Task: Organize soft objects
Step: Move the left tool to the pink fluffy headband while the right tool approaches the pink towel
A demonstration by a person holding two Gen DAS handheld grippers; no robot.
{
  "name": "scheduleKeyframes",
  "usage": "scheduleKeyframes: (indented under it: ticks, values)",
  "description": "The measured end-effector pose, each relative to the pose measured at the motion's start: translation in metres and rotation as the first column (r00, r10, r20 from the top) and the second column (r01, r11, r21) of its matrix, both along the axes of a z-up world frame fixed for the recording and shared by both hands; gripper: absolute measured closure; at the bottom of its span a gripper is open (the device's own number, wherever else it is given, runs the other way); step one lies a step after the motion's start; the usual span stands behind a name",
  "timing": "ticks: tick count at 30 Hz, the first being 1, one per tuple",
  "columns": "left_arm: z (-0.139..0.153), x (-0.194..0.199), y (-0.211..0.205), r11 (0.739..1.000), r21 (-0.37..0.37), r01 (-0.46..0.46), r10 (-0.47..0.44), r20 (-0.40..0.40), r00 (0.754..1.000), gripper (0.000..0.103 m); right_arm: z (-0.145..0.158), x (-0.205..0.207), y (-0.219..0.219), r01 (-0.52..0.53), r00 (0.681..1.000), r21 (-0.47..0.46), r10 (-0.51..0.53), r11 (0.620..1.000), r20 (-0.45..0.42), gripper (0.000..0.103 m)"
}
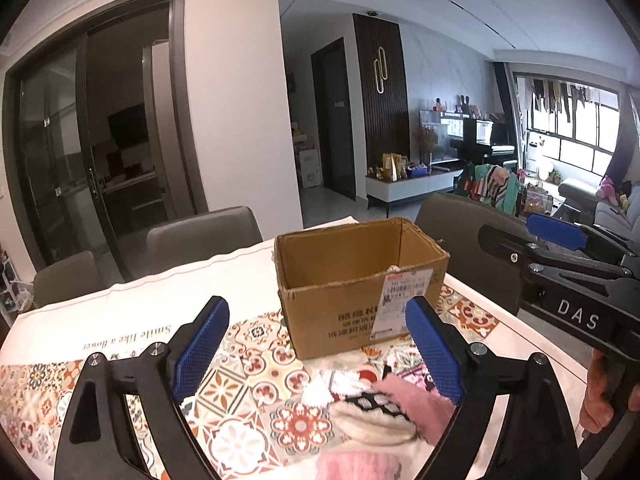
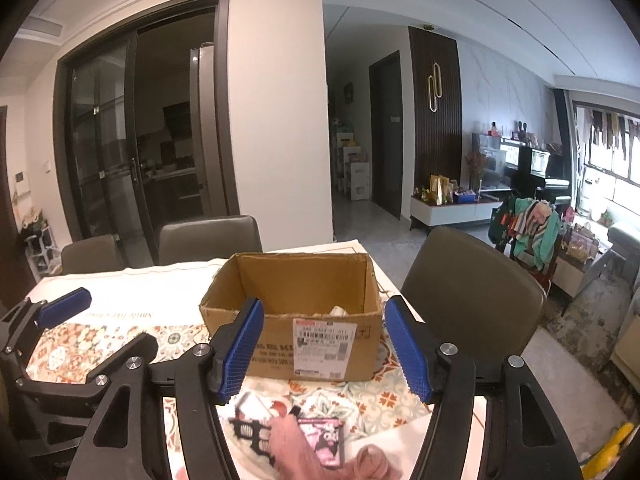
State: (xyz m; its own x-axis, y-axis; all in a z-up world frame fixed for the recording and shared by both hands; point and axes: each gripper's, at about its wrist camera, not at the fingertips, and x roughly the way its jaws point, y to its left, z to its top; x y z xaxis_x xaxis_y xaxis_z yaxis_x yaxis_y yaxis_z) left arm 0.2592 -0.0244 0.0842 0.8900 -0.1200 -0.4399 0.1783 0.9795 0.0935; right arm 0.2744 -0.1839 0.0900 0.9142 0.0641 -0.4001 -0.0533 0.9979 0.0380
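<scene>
An open cardboard box (image 1: 352, 280) stands on the patterned tablecloth (image 1: 240, 364), and something white (image 2: 338, 311) lies inside it. Nearer to me is a heap of soft things: a fluffy pink sock (image 1: 416, 404), a white sock (image 1: 372, 426), a black-and-white patterned piece (image 2: 248, 432) and a pink packet (image 2: 324, 438). My left gripper (image 1: 318, 356) hangs open above the heap with nothing between its fingers. My right gripper (image 2: 324, 354) is open too and empty, short of the box. In the left wrist view one of the right gripper's pads (image 1: 556, 234) shows at the right.
Grey-brown chairs (image 2: 472, 292) stand around the table, one close behind the box to the right and others (image 1: 200, 232) along the far side. A hand (image 1: 604, 396) grips the right tool's handle. Beyond the table are dark glass doors and a living room.
</scene>
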Motion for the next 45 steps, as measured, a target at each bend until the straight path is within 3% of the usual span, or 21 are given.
scheduleKeyframes:
  ticks: [12,23,33,45]
  values:
    - [-0.016,-0.04,-0.001,1.0,0.016,-0.009,0.01,-0.028,1.0,0.011,-0.012,-0.046,-0.002,-0.008,1.0,-0.005,0.008,1.0,-0.004,0.035]
    - [-0.055,-0.058,0.001,0.999,0.034,0.008,-0.005,-0.108,0.994,0.011,-0.04,-0.066,0.0,-0.005,0.998,-0.014,0.005,1.0,-0.063,0.035]
    - [-0.088,-0.062,-0.001,0.999,0.031,0.039,-0.032,-0.214,0.976,0.011,-0.079,-0.076,-0.001,-0.016,0.985,0.0,0.016,1.0,-0.173,0.035]
    - [-0.135,-0.039,-0.006,0.997,0.027,0.073,-0.059,-0.354,0.933,0.011,-0.128,-0.059,-0.008,0.007,0.929,0.017,-0.001,1.0,-0.369,0.035]
